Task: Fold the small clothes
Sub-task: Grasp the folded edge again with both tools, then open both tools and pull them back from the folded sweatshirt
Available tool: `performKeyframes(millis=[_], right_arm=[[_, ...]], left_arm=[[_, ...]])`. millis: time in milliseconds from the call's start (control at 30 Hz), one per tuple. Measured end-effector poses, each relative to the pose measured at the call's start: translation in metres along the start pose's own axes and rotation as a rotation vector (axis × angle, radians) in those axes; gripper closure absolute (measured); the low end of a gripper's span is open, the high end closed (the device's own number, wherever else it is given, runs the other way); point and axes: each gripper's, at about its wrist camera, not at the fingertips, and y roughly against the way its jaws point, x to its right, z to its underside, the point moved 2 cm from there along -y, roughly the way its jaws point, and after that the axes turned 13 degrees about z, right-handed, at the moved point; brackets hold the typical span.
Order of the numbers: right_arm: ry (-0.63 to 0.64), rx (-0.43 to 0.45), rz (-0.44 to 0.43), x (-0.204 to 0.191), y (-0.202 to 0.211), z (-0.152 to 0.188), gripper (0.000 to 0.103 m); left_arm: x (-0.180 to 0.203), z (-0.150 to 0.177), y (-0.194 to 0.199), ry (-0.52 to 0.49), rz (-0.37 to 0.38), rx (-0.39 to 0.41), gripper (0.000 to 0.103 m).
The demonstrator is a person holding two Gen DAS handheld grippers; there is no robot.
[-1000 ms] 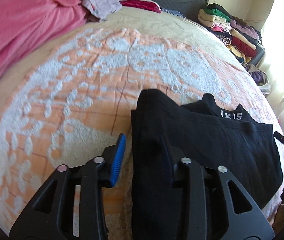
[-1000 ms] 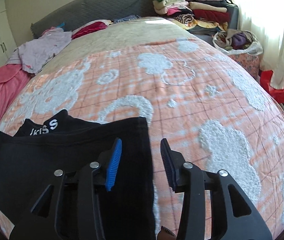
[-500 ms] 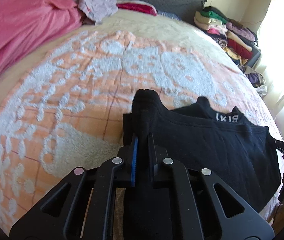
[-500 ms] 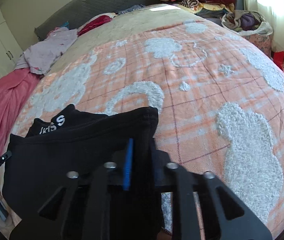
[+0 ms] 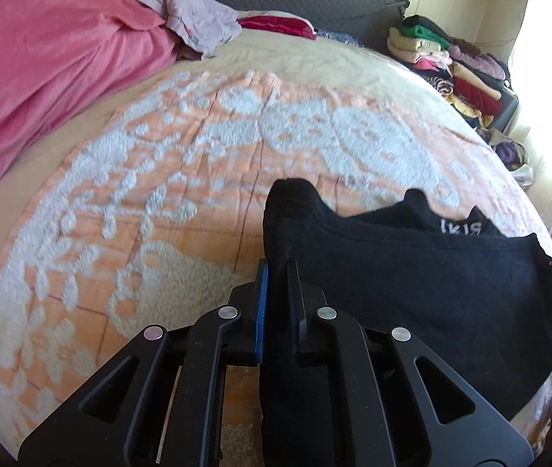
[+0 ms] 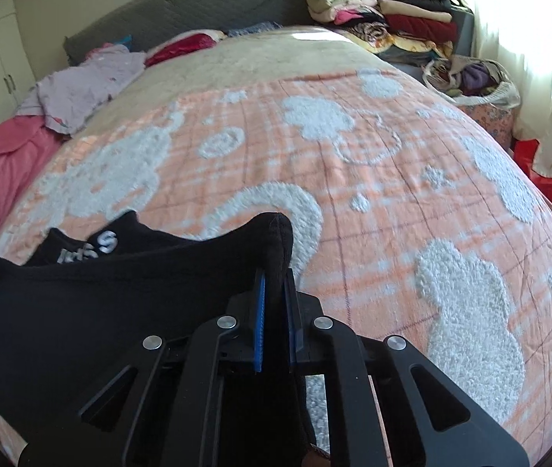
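Observation:
A black garment (image 5: 412, 284) with white lettering near its collar lies at the near edge of the bed. My left gripper (image 5: 277, 268) is shut on the garment's left corner, which bunches up past the fingertips. My right gripper (image 6: 274, 276) is shut on the opposite corner of the same black garment (image 6: 100, 311). Both corners are lifted a little off the orange and white blanket (image 5: 198, 155). The right gripper's tip shows at the right edge of the left wrist view.
A pink blanket (image 5: 42, 70) and a lilac garment (image 5: 194, 15) lie at the far left of the bed. Stacked folded clothes (image 6: 388, 15) sit at the far right, with a basket of clothes (image 6: 470, 78) and a red box (image 6: 548, 175) beside the bed.
Both grippers went from open to shut on the garment's two near corners, then raised them slightly so the cloth bunches upward.

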Motion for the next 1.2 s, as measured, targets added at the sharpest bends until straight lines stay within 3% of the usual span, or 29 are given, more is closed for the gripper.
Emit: performKeyframes(millis=[233, 467, 700, 967, 1200], right_arm=[[-0.006, 0.013, 0.053, 0.0, -0.003, 0.009, 0.092], [-0.028, 0.029, 0.024, 0.002, 0.021, 0.014, 0.058], [0.048, 0.11, 0.012, -0.013, 0.064, 0.025, 0.041], [0.119, 0.131, -0.048, -0.031, 0.1, 0.049, 0.041], [0.156, 0.079, -0.069, -0.039, 0.103, 0.08, 0.041]], left_arm=[[-0.002, 0.005, -0.002, -0.006, -0.024, -0.009, 0.092], [0.004, 0.006, 0.008, -0.014, -0.024, -0.005, 0.086], [0.014, 0.006, 0.03, -0.03, -0.02, 0.023, 0.073], [0.033, 0.01, 0.051, -0.071, 0.004, 0.037, 0.062], [0.047, 0.035, 0.046, -0.115, 0.02, -0.027, 0.061]])
